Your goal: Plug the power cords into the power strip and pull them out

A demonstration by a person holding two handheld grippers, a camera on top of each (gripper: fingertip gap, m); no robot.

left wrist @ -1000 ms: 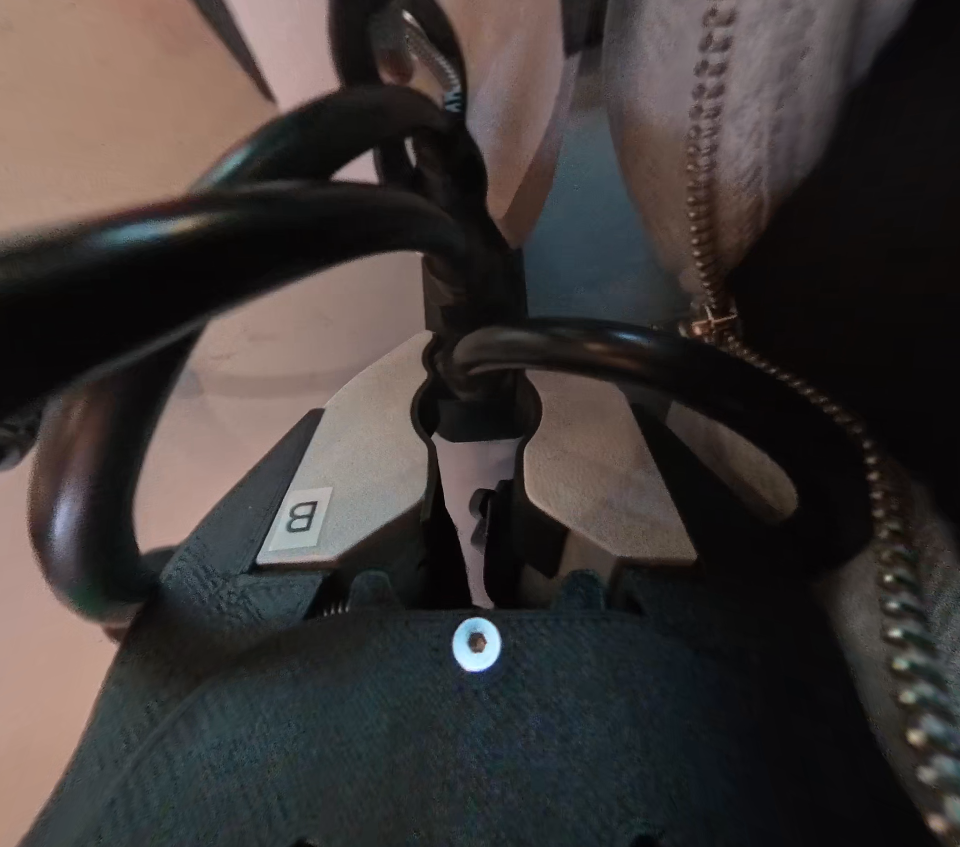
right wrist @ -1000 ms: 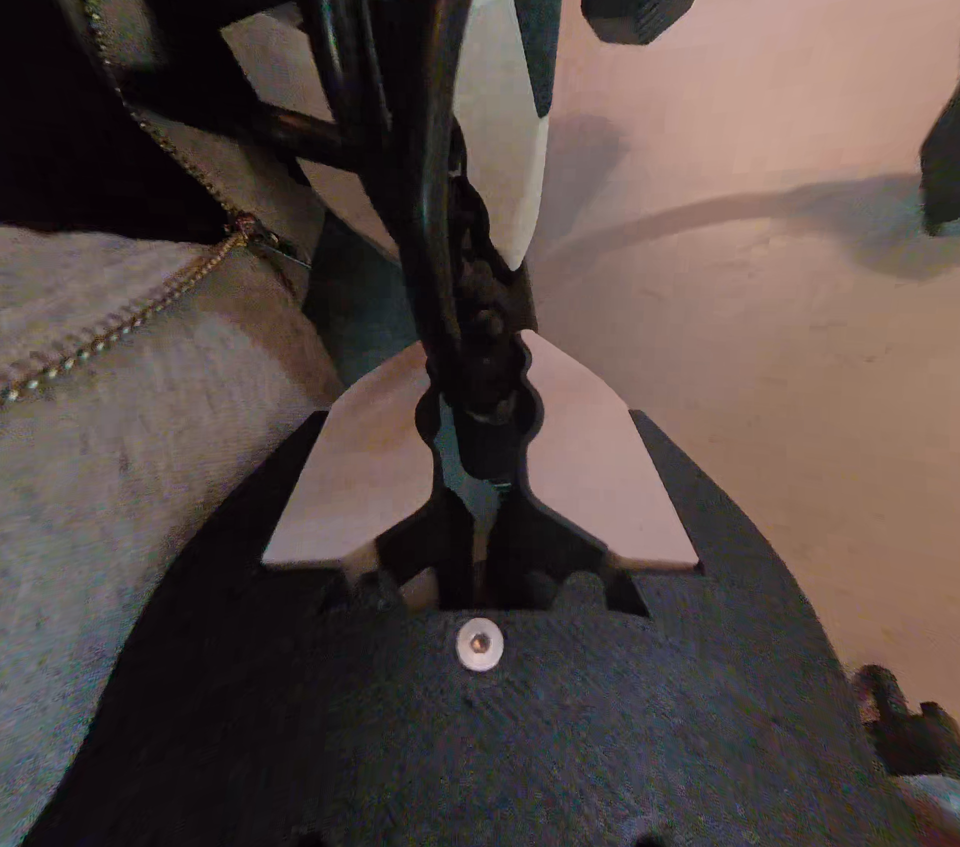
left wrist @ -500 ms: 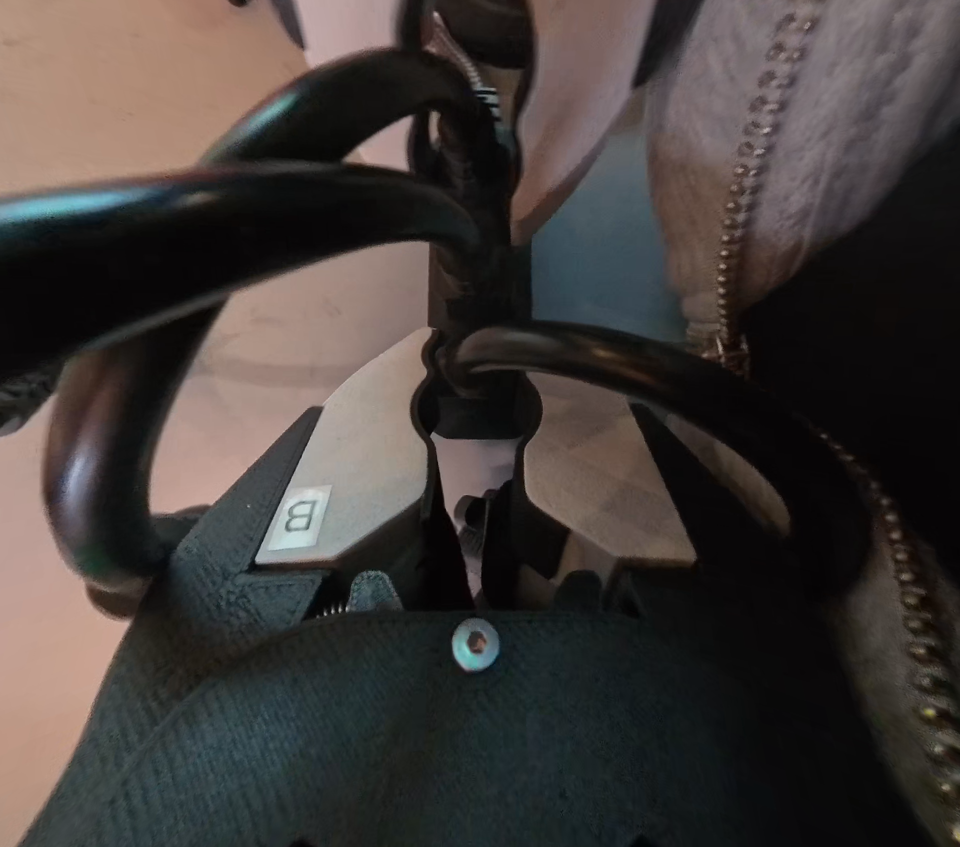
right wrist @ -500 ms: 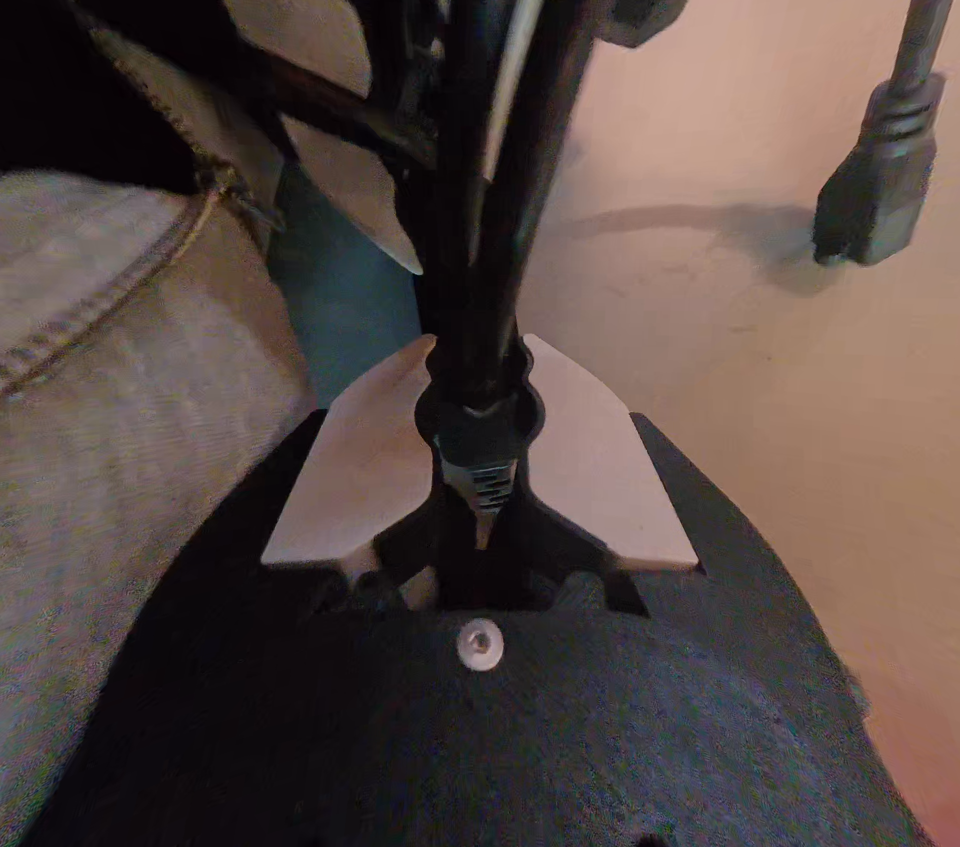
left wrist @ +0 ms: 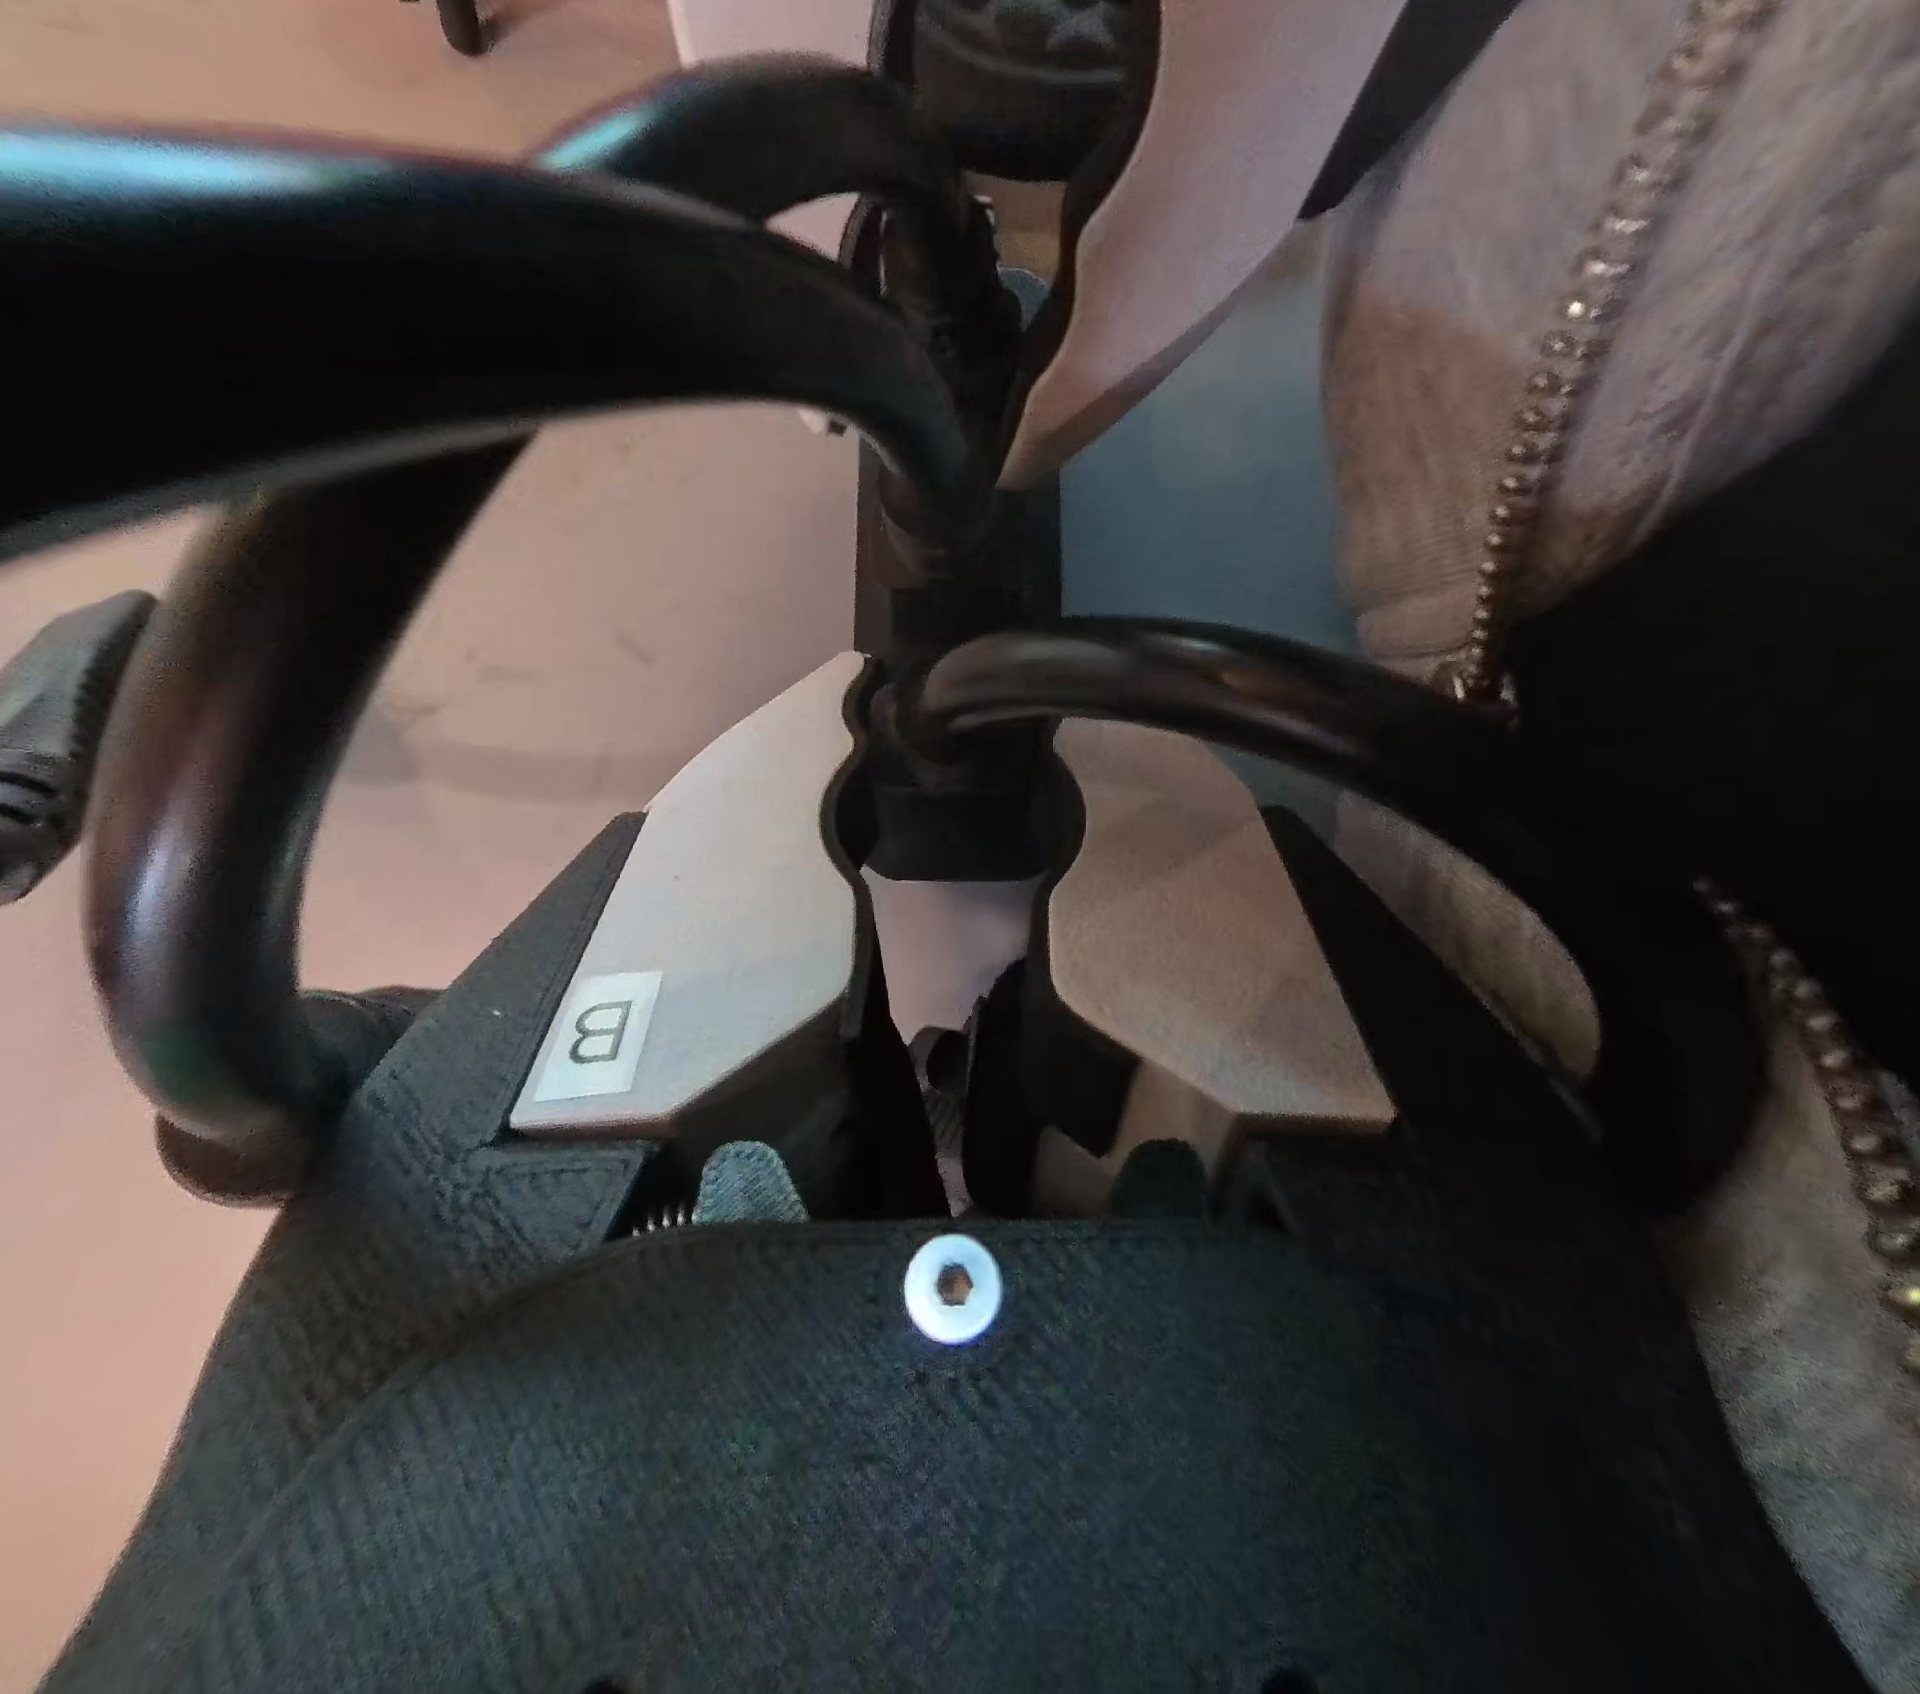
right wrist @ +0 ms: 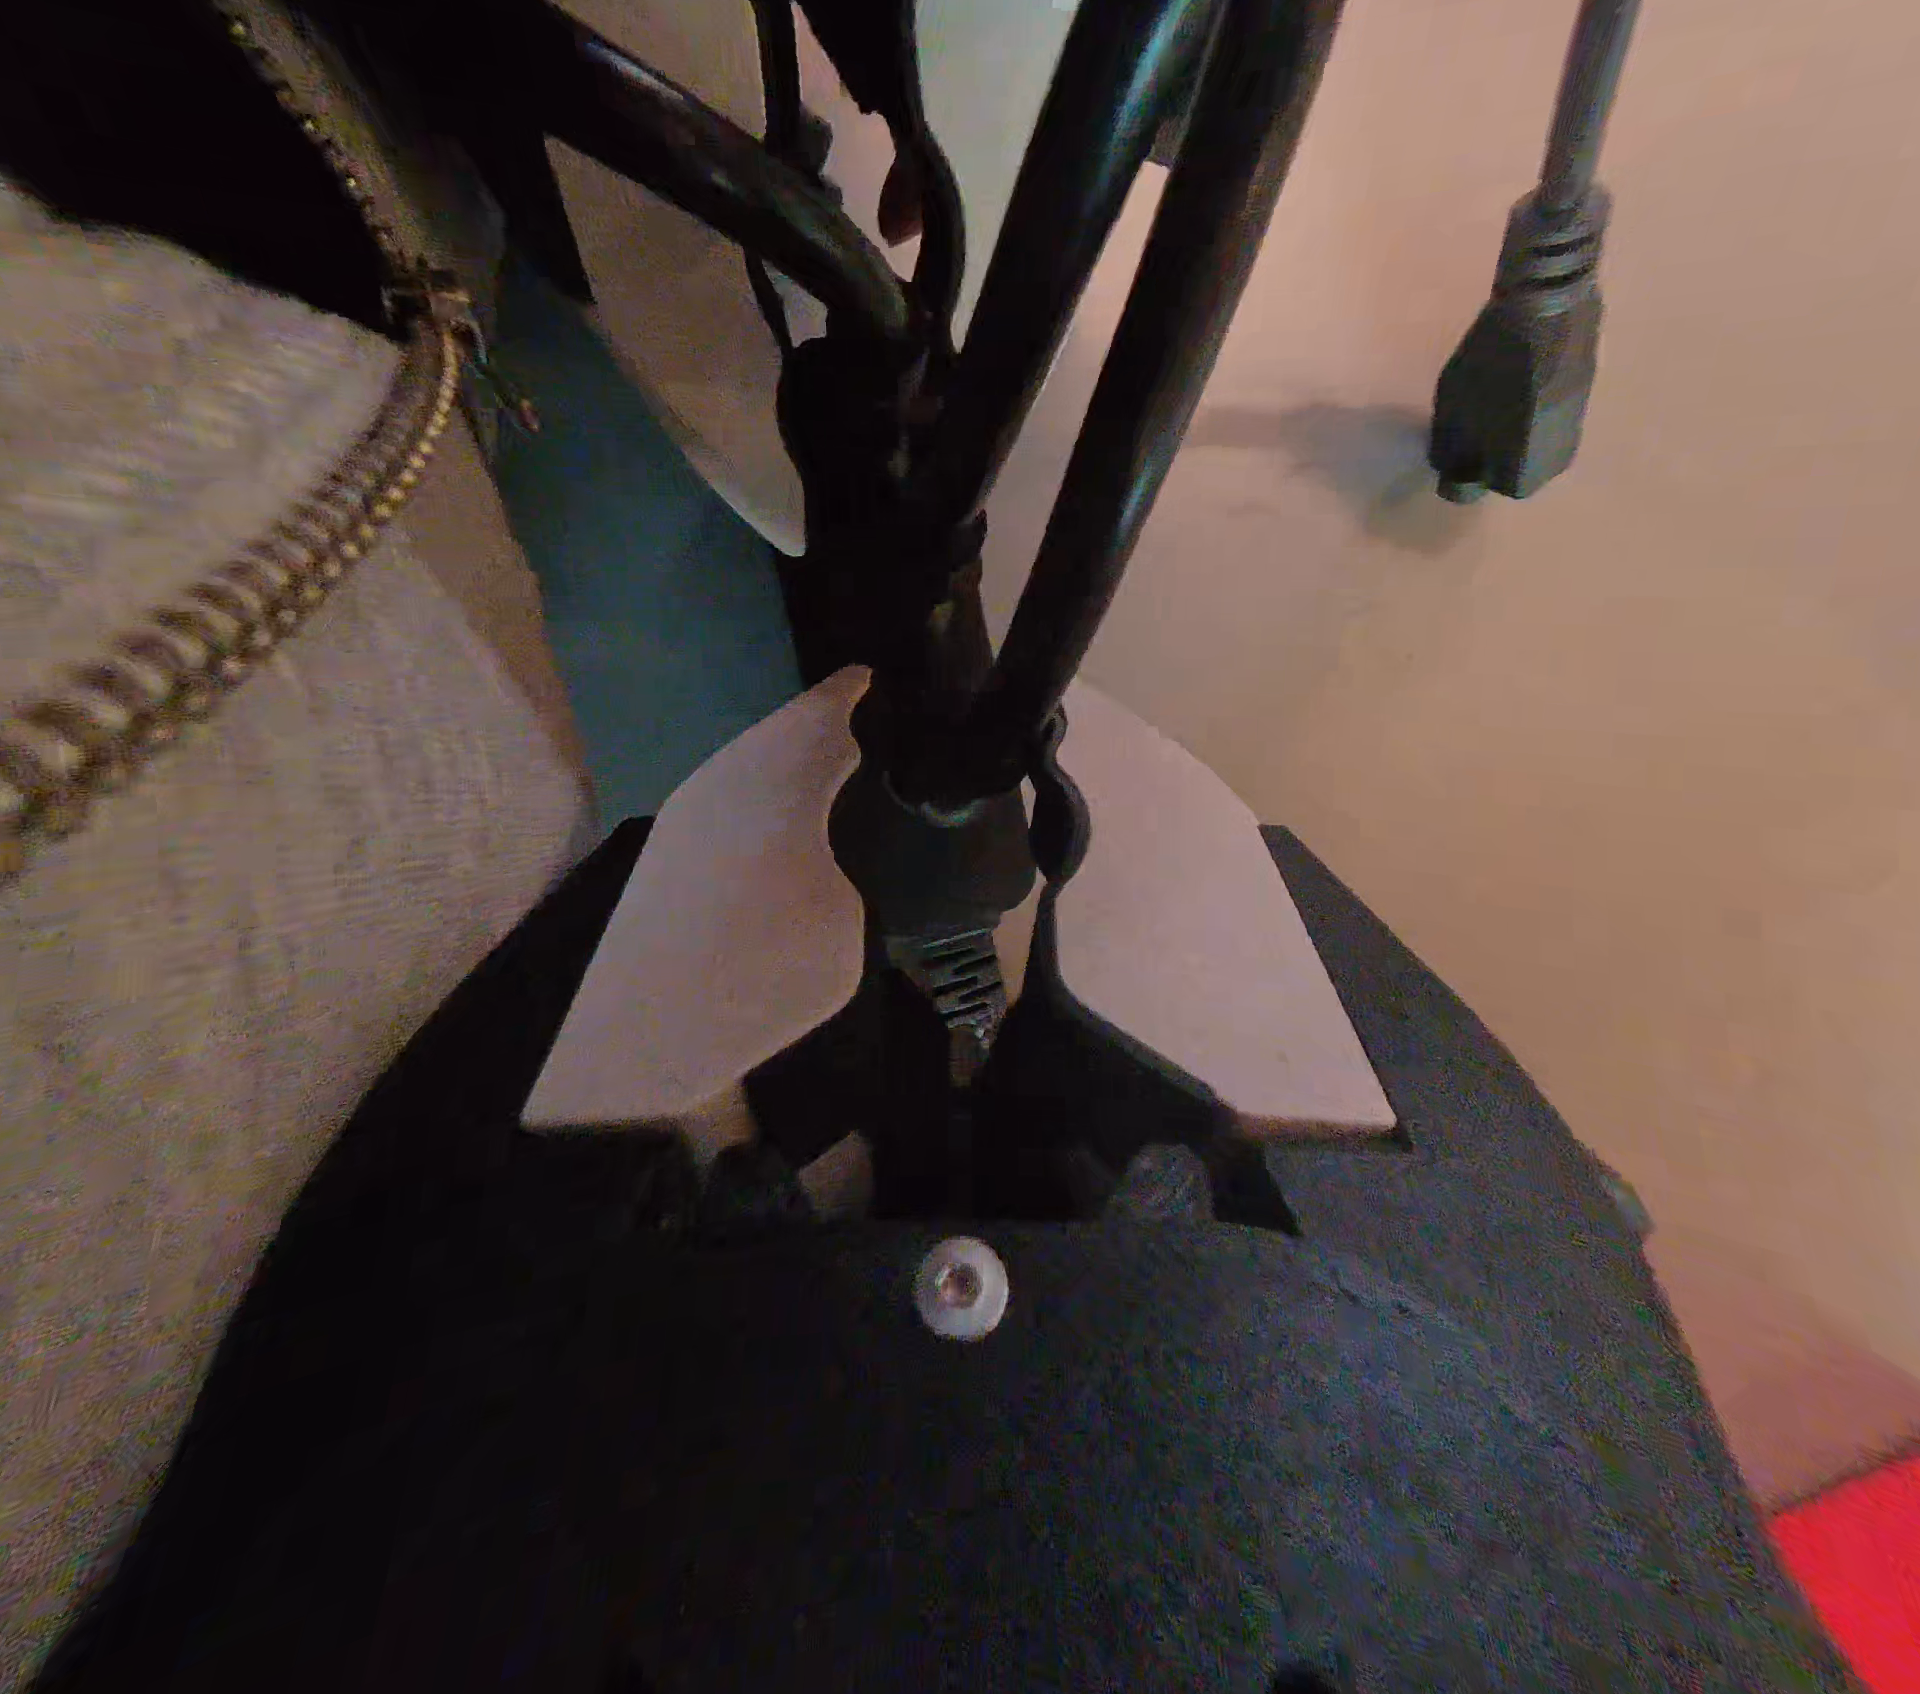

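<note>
A bundle of black power cords [left wrist: 436, 314] is clamped by both the left gripper [left wrist: 956, 771] and right gripper [right wrist: 951, 771]; no power strip is seen, so plugging is judged outstanding.

Cable loops [left wrist: 436, 314] crowd my left; zipped jacket [right wrist: 208, 657] blocks inboard; open bench [right wrist: 1558, 761] past loose connector [right wrist: 1517, 387].

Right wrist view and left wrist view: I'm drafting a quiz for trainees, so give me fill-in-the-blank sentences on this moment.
1. The left gripper is shut on a black ____.
2. The zipper on the grey garment lies to the ____ of the right gripper in its own view.
3. The loose plug rests on the ____.

Missing: cord; left; table
</note>
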